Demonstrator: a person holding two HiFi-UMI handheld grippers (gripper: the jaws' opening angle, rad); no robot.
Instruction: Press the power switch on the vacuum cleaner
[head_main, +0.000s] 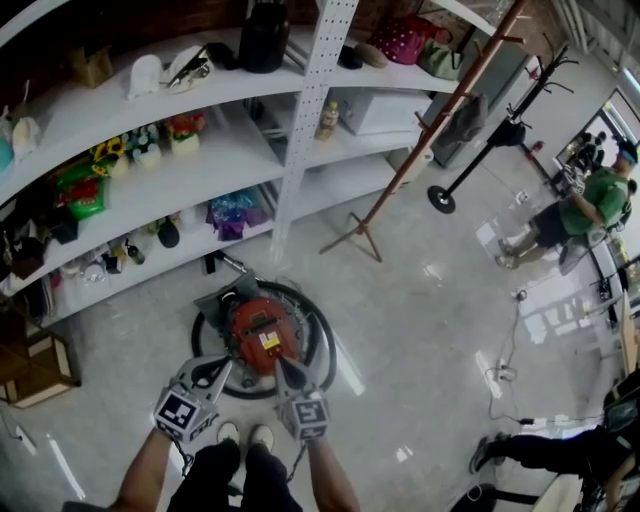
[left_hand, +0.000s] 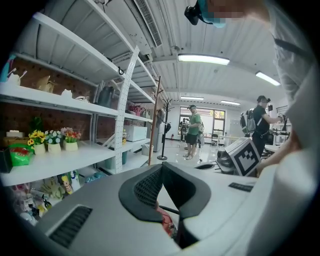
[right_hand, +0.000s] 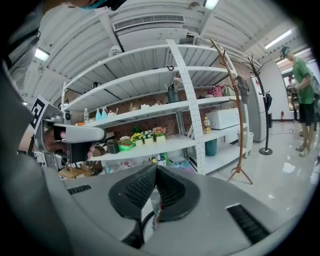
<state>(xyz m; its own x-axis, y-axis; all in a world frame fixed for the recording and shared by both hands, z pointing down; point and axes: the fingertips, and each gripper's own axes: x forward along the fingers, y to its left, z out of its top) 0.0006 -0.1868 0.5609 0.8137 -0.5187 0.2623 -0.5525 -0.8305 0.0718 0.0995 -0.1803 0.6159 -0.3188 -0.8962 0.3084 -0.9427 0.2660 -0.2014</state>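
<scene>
**A:** Where is the left gripper (head_main: 224, 365)?

**B:** Low on the left. Its jaws meet at the tips with nothing between them. The point is at the near left edge of the vacuum cleaner (head_main: 258, 330), but I cannot tell whether it touches.

**A:** And the vacuum cleaner?

**B:** It has a round red body and stands on the floor in front of the shelving (head_main: 240, 150). A black hose (head_main: 327, 345) loops around it.

**A:** The right gripper (head_main: 279, 362)?

**B:** Its jaws are also closed tip to tip and empty. The point is over the red top's near edge, just beside a yellow label (head_main: 270, 342).

**A:** Further right?

**B:** A wooden coat stand (head_main: 420, 150), well apart.
</scene>
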